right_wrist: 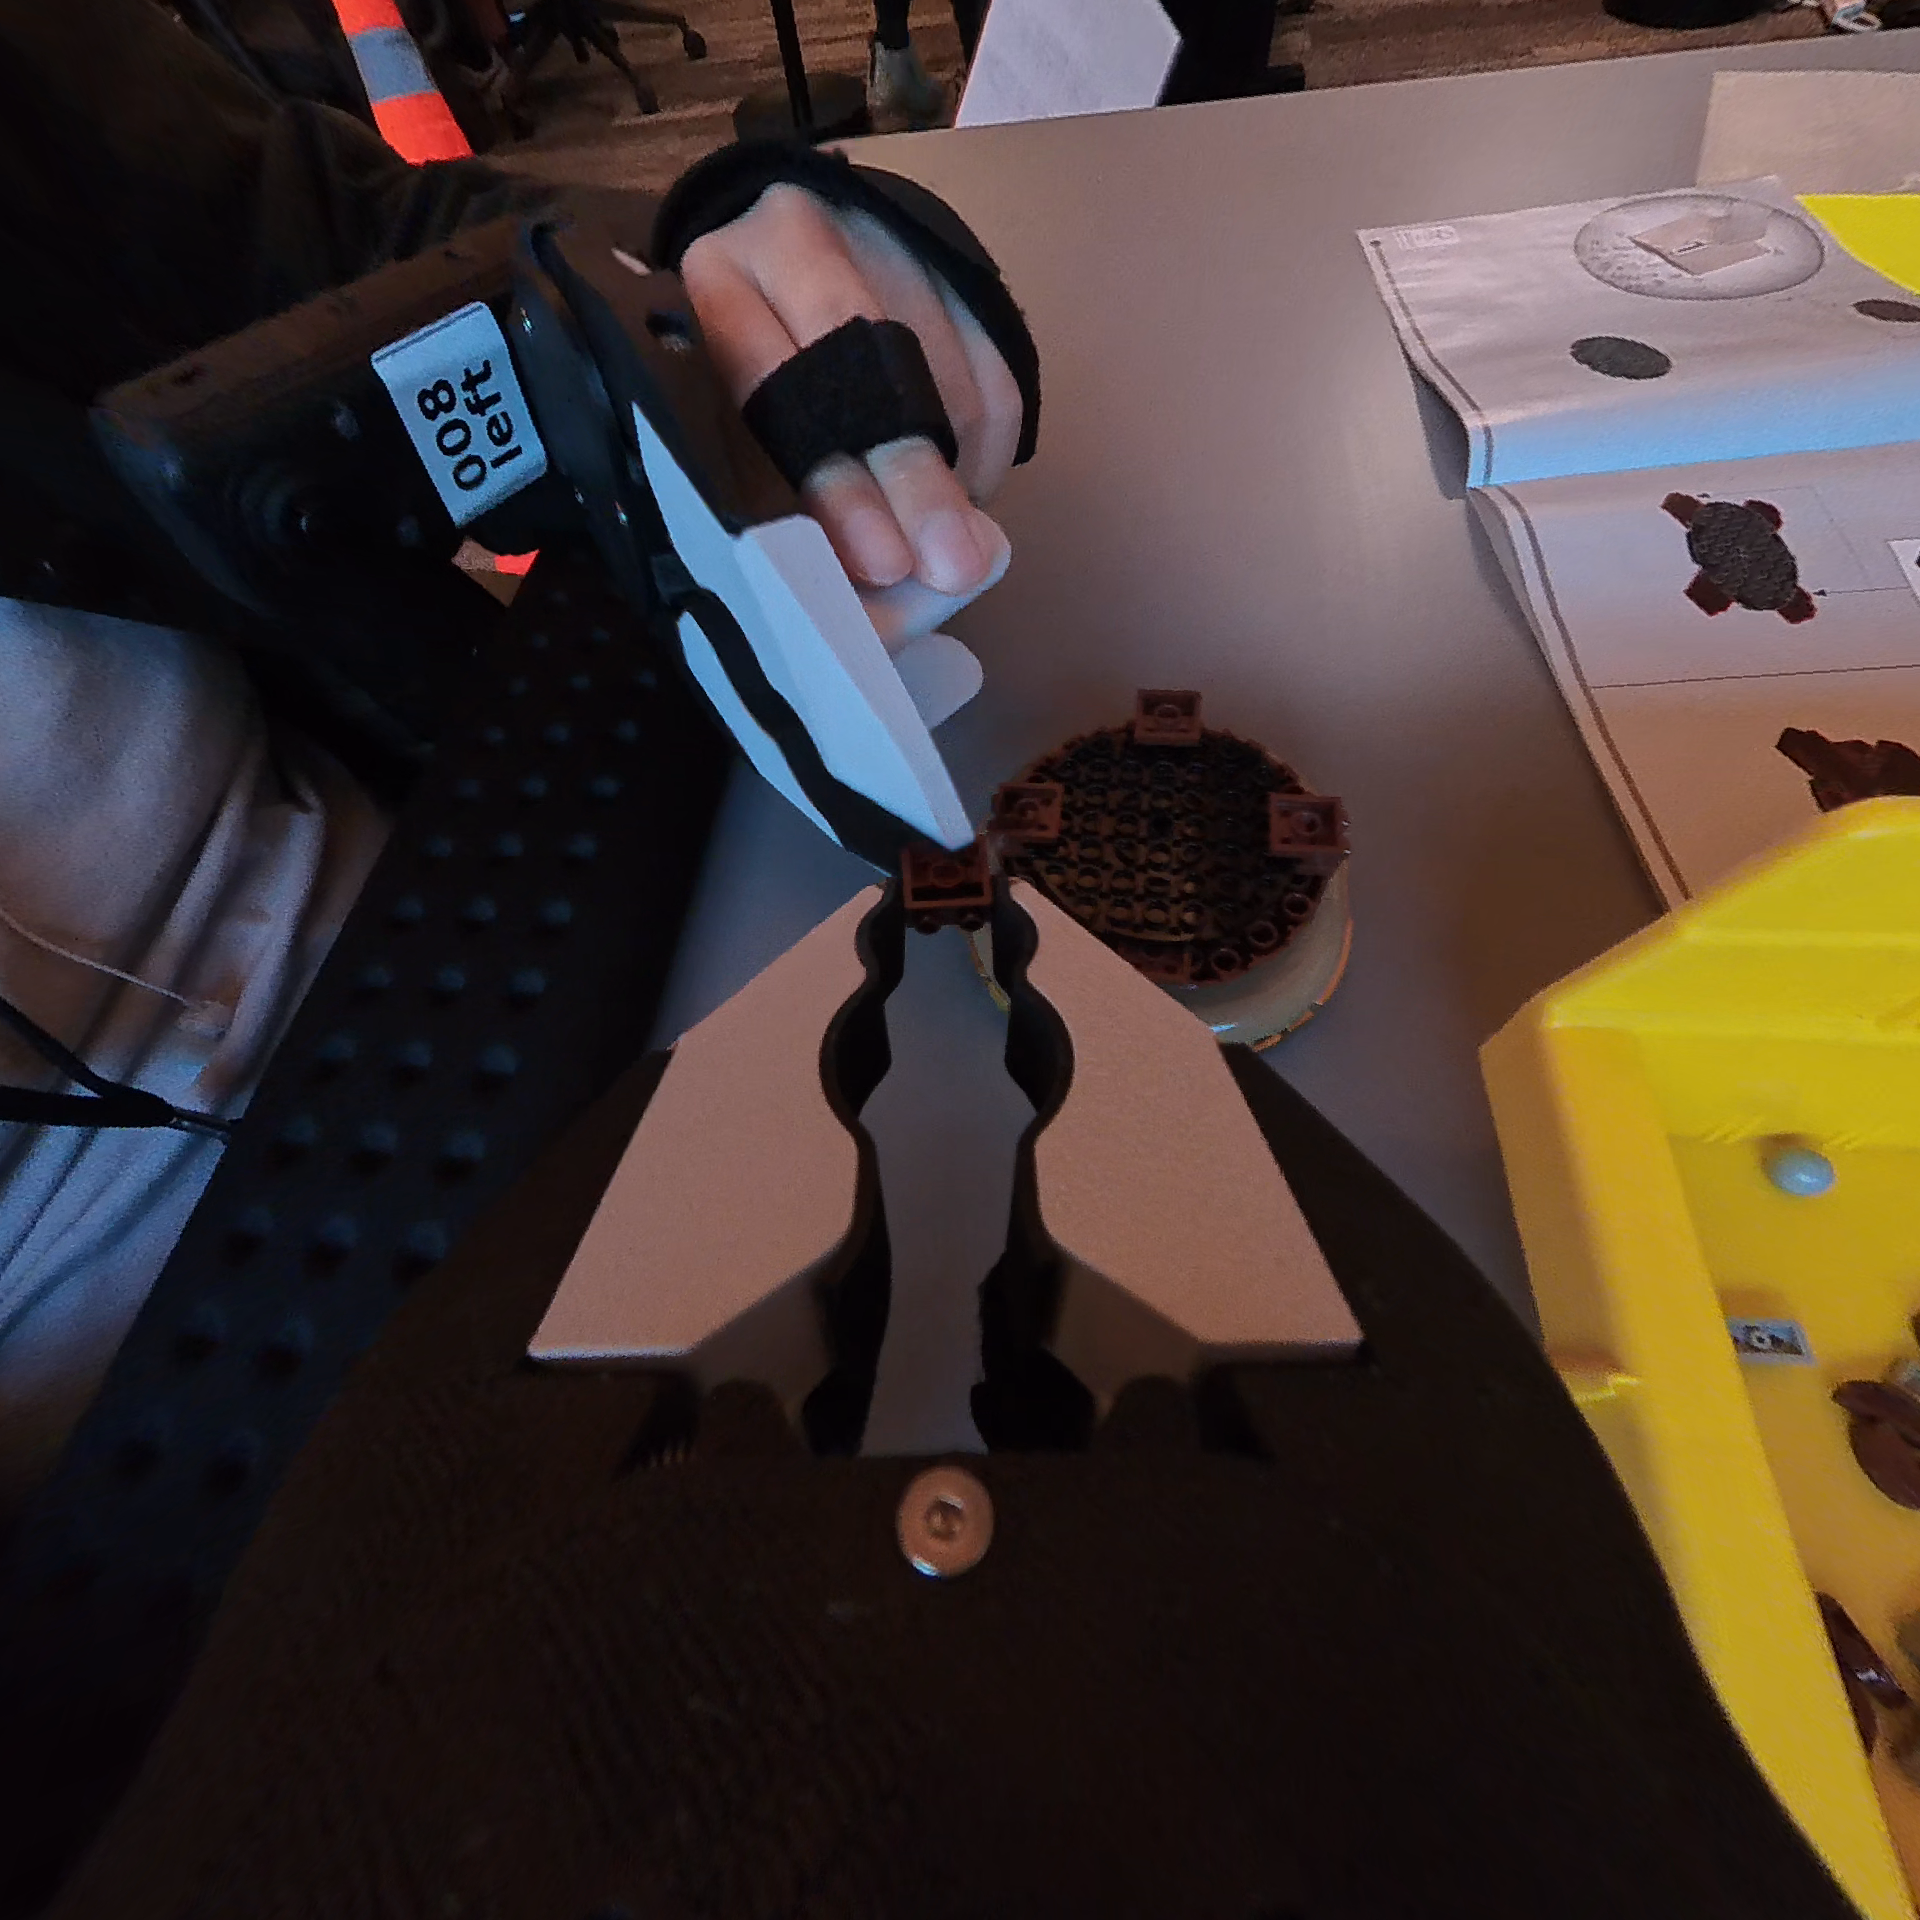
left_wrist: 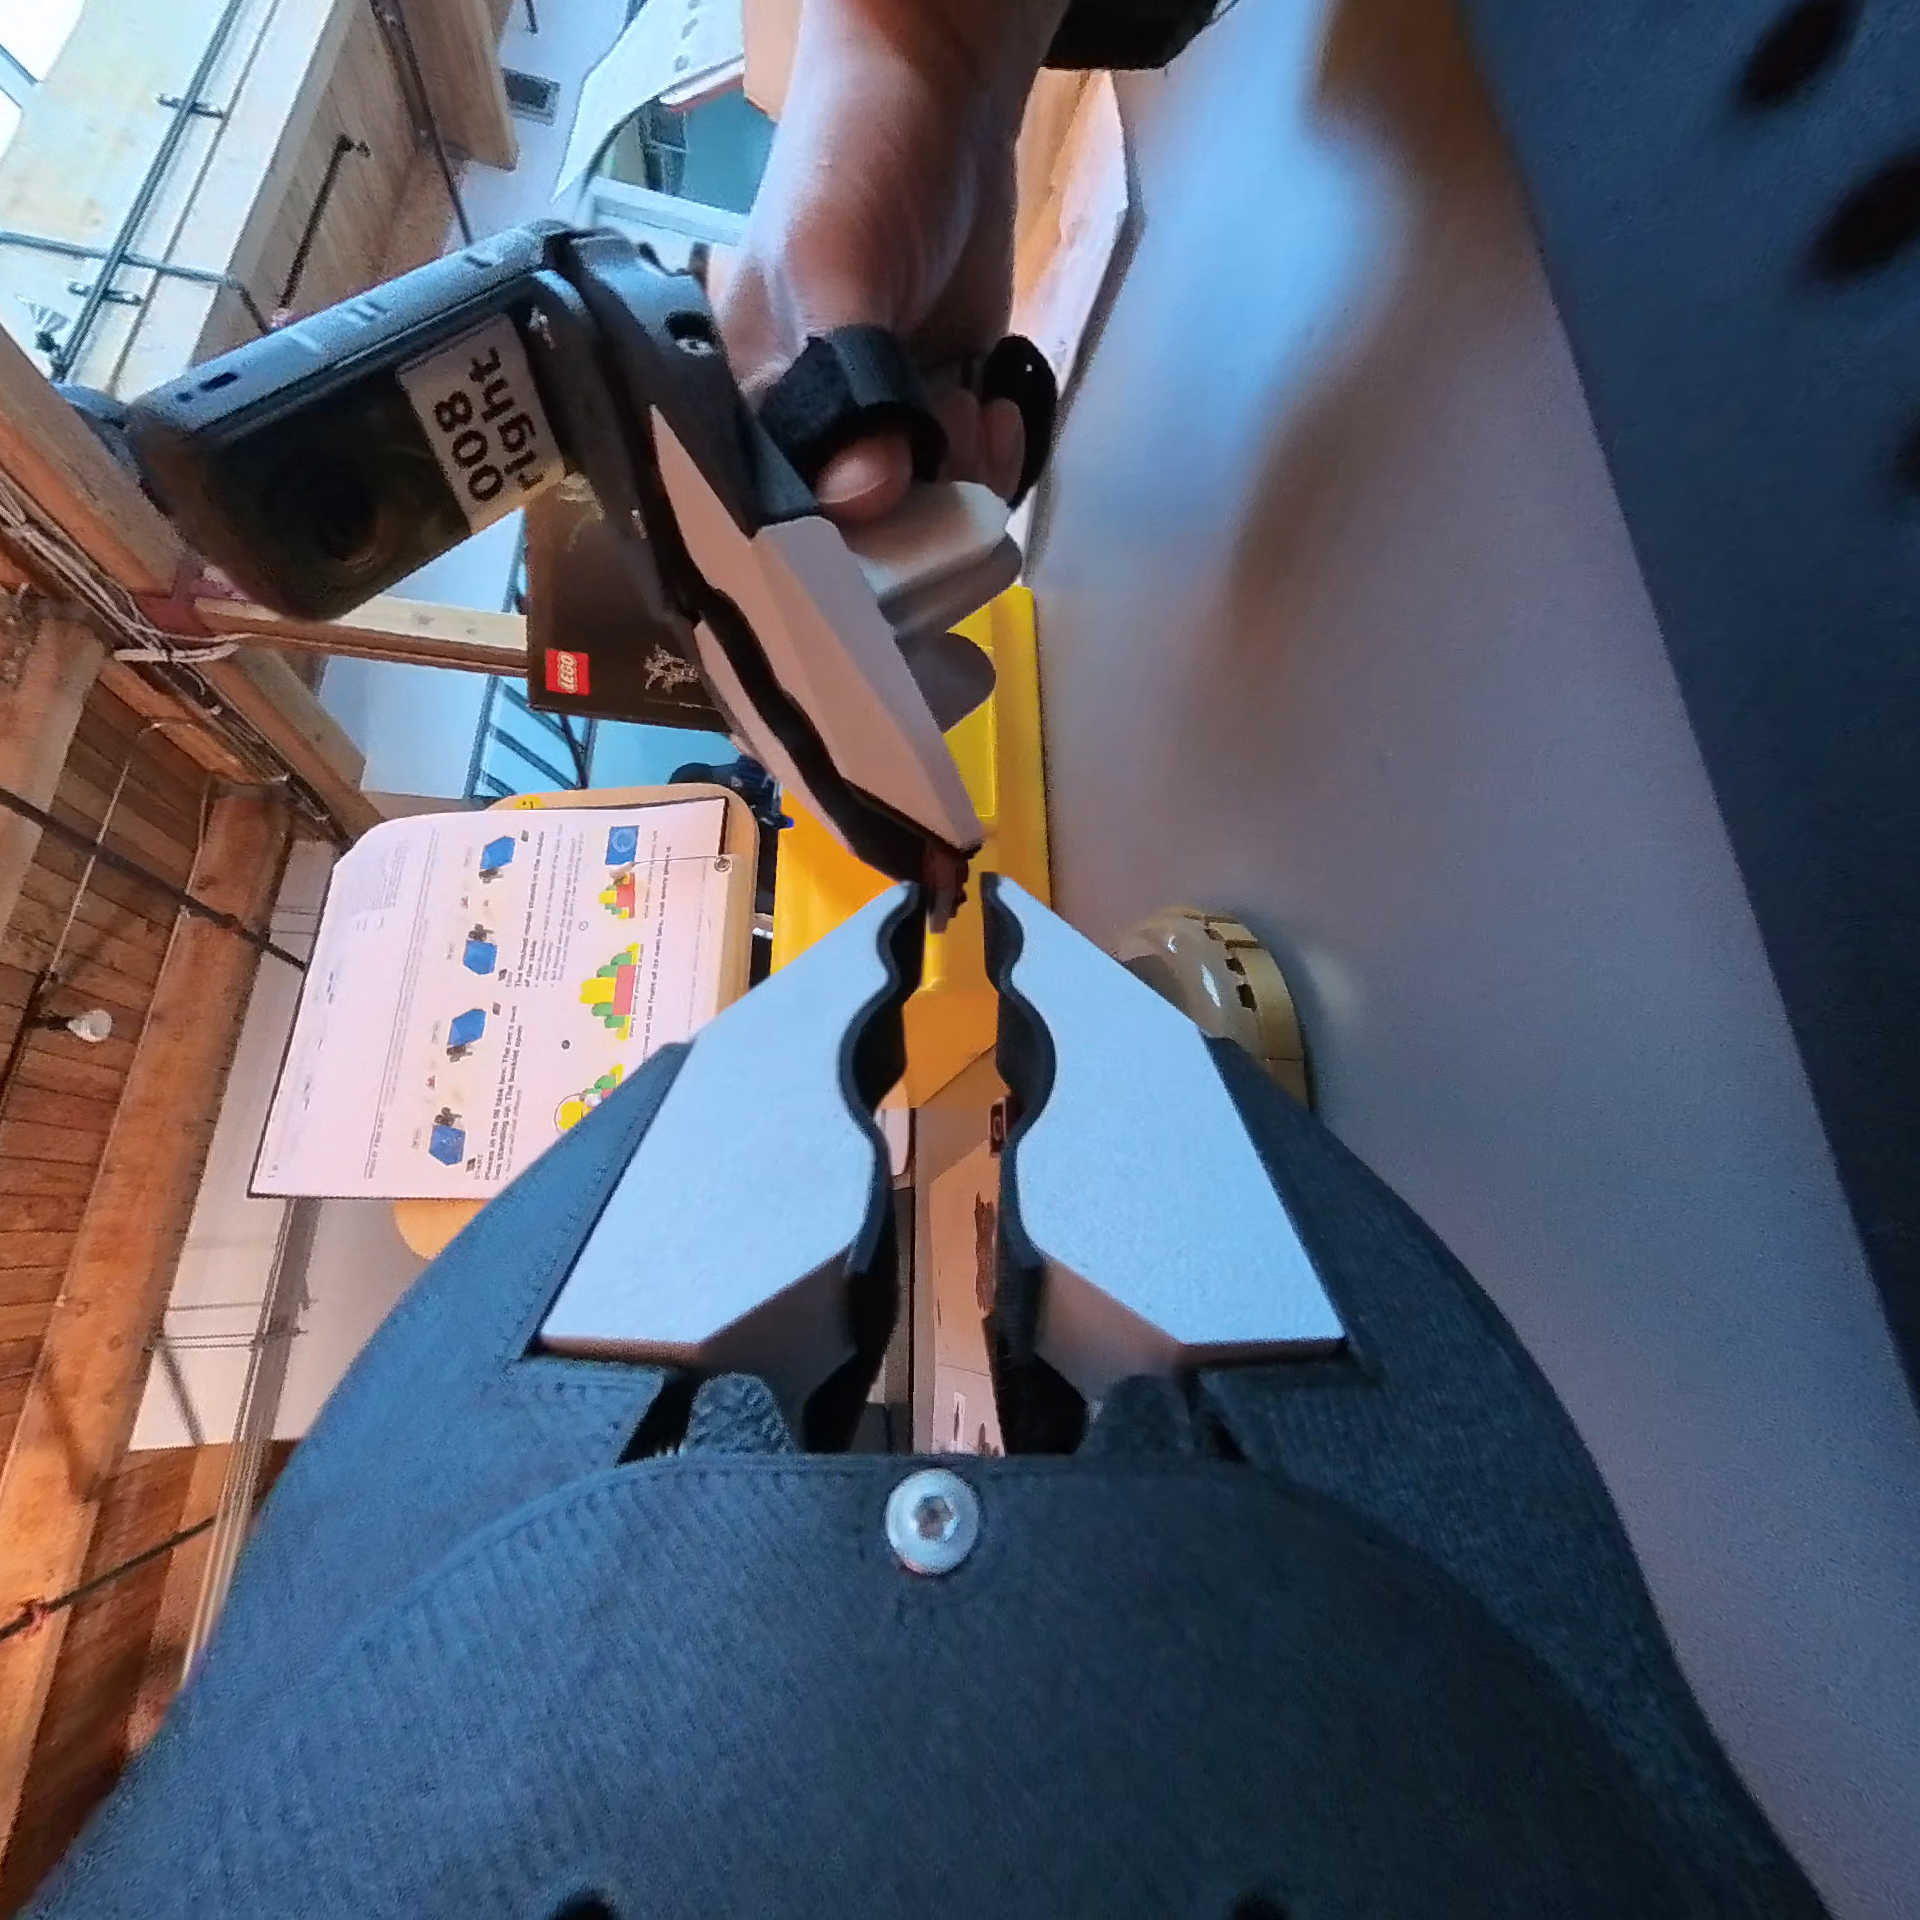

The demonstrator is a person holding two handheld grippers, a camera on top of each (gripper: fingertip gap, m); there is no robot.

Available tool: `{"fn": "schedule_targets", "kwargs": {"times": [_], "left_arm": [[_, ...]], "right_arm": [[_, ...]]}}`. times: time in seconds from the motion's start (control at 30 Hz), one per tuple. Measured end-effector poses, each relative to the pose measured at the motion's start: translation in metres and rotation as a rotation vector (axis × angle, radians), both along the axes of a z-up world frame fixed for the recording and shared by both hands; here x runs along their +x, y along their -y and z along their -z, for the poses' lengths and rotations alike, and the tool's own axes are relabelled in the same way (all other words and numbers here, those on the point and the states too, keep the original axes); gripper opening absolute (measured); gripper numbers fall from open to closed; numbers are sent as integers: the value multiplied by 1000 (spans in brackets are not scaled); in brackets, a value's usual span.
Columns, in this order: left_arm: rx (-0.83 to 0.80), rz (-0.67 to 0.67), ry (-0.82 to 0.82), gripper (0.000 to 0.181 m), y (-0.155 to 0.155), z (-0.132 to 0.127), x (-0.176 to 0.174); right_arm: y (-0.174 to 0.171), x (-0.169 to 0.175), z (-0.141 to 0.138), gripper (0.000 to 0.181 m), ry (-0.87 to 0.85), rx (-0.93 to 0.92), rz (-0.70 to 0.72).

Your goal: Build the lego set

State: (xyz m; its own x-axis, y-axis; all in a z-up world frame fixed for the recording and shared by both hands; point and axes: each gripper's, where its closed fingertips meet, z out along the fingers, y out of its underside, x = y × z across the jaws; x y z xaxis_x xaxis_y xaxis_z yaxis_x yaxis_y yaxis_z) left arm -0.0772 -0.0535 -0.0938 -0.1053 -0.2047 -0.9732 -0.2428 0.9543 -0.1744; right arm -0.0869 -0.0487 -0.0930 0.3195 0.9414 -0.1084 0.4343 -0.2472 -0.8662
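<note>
My left wrist camera is rolled sideways, table (left_wrist: 1403, 727) running up its right edge, facing my right gripper (left_wrist: 940, 873) close up. My right wrist camera looks down at the table (right_wrist: 1247, 364), left gripper (right_wrist: 935, 847) near. Both share the brown brick (right_wrist: 943, 883) and yellow bin (left_wrist: 997, 727).

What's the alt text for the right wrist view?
The right gripper pinches a small brown brick at its fingertips, with the left gripper touching it from above. Behind sits a round studded plate on a grey table, beside a yellow bin.
</note>
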Motion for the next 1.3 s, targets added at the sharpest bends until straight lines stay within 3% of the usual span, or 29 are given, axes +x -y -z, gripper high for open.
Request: {"fn": "schedule_targets", "kwargs": {"times": [0.1,0.17,0.33,0.43,0.73,1.03,1.13,1.2,1.3], "left_arm": [[-19,4,-12,4,1,1,-1],[-134,-9,8,3,-1,-4,-1],[-797,64,160,3,1,-48,-3],[-1013,85,226,3,-9,-64,-8],[-964,58,164,3,-4,-52,-4],[-921,98,128,4,5,-47,-5],[-919,132,187,8,4,-57,-8],[-928,96,206,19,-9,-57,-11],[-973,29,178,31,-30,-45,-14]], "right_arm": [[2,-2,3,15,4,-21,-11],[1,-2,0,16,-25,-25,-8],[-9,5,-30,30,-131,141,36],[-9,7,-44,29,-127,288,44],[-6,3,-56,20,-123,421,51],[0,-3,-42,7,-80,368,-6],[3,-2,-52,7,-148,317,-9],[-9,11,-60,7,-185,322,75],[-45,52,-72,7,-213,369,335]]}}
